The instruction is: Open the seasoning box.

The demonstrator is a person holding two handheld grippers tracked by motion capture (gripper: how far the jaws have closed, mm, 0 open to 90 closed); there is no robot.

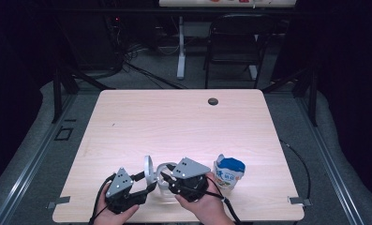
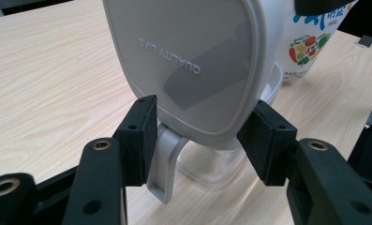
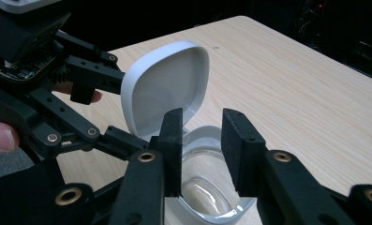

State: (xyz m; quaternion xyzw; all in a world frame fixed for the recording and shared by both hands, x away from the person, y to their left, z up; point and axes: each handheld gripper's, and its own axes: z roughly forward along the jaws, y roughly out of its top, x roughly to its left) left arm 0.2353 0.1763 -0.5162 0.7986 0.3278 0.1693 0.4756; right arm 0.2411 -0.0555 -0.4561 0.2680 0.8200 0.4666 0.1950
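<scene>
White lid [image 2: 193, 70] upright between left tool [image 2: 207, 140] pads, container [image 3: 207, 187] open.

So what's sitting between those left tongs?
The raised white lid of the clear container, its lower edge between the left tongs, as the left gripper view shows.

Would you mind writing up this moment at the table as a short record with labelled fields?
surface: light wooden table
container: clear container with a white rim, near the front edge
lid: white hinged lid, swung up and standing open, marked QUALITY LIFE
left gripper: jaws either side of the lid's lower edge; contact cannot be told
right gripper: jaws over the container's rim at the open mouth; grip cannot be told
nearby: blue-topped pouch standing to the right of the container
contents: container looks empty
</scene>
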